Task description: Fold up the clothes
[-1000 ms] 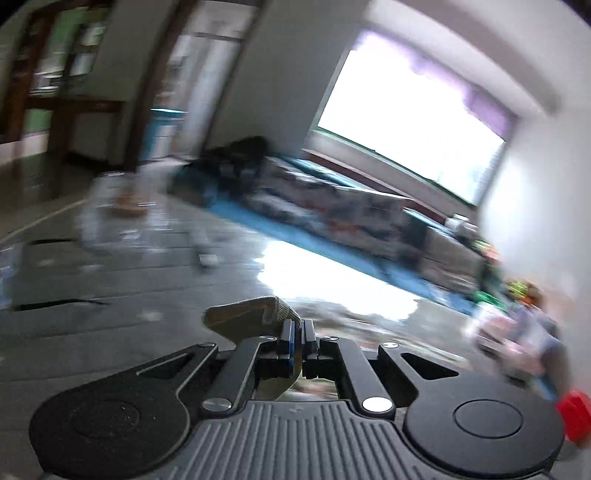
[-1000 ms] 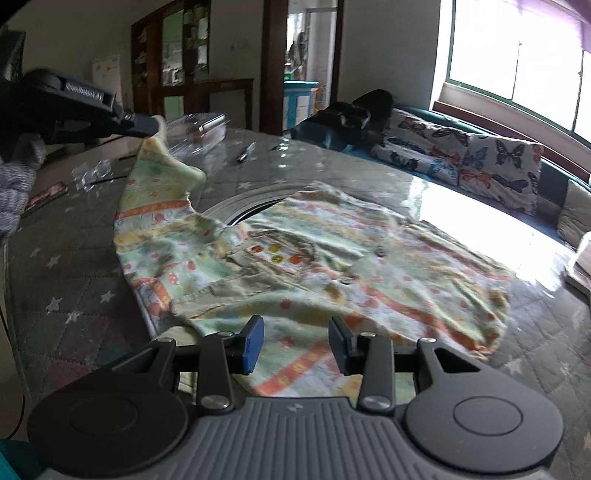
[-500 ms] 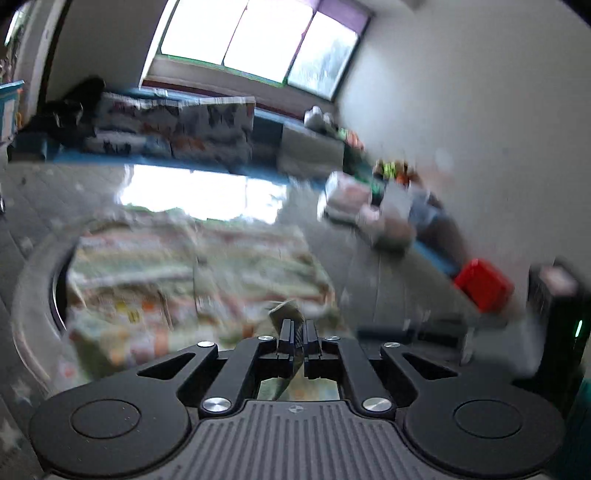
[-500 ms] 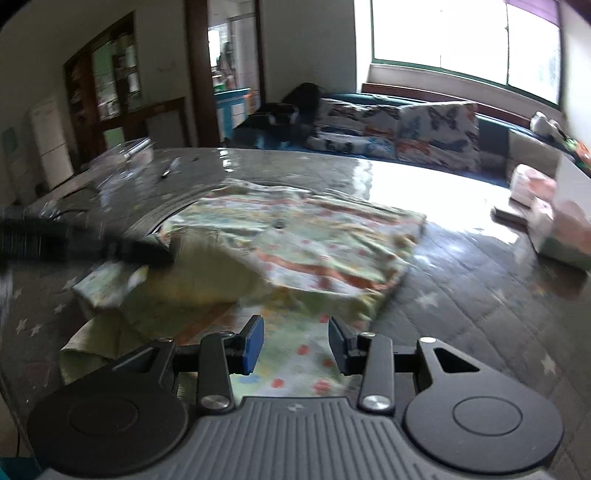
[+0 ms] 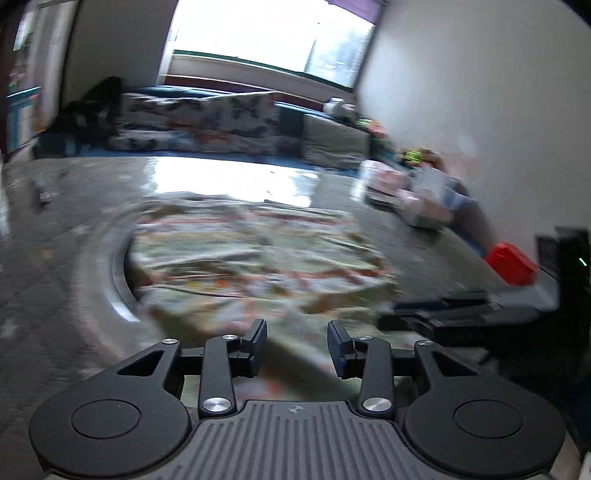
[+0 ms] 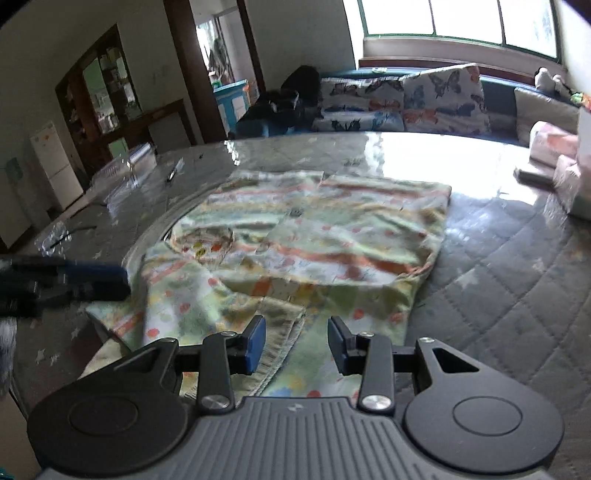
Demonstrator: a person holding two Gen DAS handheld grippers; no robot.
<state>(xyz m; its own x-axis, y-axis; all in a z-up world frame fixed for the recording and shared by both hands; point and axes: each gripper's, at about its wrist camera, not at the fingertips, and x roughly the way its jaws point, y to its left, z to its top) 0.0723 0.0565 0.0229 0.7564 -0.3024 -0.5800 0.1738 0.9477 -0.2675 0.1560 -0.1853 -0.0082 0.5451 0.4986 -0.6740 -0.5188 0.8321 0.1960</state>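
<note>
A patterned child's shirt [image 6: 306, 240] lies partly folded on a quilted grey table [image 6: 517, 280], directly ahead of both hand-held grippers, its near hem reaching under their fingertips. The left gripper [image 5: 297, 349] has its jaws opening, cloth below the gap but nothing pinched between the pads. The right gripper [image 6: 296, 345] stands partly open over the shirt's near edge, gripping nothing; a doubled fold of fabric sits just ahead of its left finger.

Right of the right gripper the tabletop is bare out to the stacked pink packages [image 6: 554, 147] at the far right edge. Ahead of the shirt a glossy stretch of table runs to the butterfly-print cushions [image 6: 406, 99] under the window [image 6: 461, 18]. To the left, the shirt's side hangs over the rim of a round inset ring [image 6: 147, 247], and the left gripper's dark fingers reach in beside it.

The left view is heavily motion-blurred, so the shirt's print and folds are hard to read there. A red block [image 5: 511, 264] and a dark device sit right of that gripper, cut off by the frame.
</note>
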